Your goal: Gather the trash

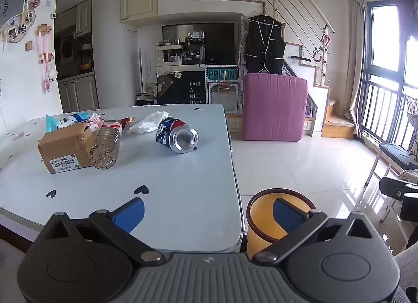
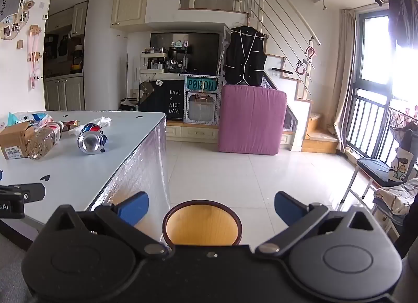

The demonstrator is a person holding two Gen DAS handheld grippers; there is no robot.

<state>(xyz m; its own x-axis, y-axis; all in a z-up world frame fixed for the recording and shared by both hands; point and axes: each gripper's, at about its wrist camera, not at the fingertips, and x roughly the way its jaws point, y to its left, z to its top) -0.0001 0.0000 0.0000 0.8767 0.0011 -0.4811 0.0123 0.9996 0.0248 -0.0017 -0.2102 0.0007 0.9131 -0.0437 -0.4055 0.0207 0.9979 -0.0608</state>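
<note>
A white table (image 1: 167,188) holds trash: a crushed blue soda can (image 1: 177,136) on its side, a clear plastic bottle (image 1: 105,150), a cardboard box (image 1: 65,147), a crumpled white tissue (image 1: 151,121) and wrappers (image 1: 75,117) behind. An orange waste bin (image 1: 263,222) stands on the floor by the table's near right corner. My left gripper (image 1: 209,211) is open and empty over the table's near edge. My right gripper (image 2: 211,209) is open and empty above the bin (image 2: 202,224). The can (image 2: 91,138), bottle (image 2: 44,141) and box (image 2: 14,143) show at left in the right wrist view.
A pink mattress (image 1: 274,107) leans near the stairs (image 1: 331,117) across the tiled floor. A folding chair (image 1: 392,156) stands at the right by the balcony window. A cabinet with a "HAVE A NICE DAY" board (image 1: 194,93) is behind the table.
</note>
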